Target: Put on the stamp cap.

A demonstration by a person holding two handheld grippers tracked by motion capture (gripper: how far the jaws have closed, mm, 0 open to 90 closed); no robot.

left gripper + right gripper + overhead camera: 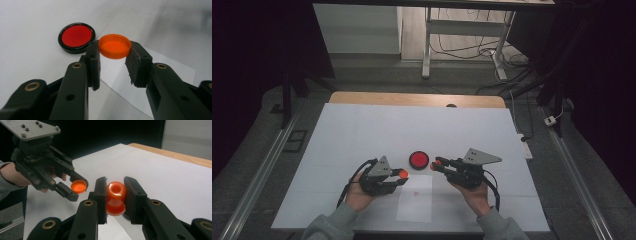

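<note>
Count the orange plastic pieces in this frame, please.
2. An orange cap is clamped between the left gripper fingers. An orange knob-shaped piece is clamped in the right gripper. The red disc on the table isn't counted.

Dim, dark-edged high view; close gripper views soft and blurred.

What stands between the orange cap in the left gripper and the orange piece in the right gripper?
Nothing visible does. The left gripper holds the orange cap, and the right gripper holds the orange piece. In the right gripper view only open air lies between them. The red disc lies on the table behind that gap, not in it.
</note>
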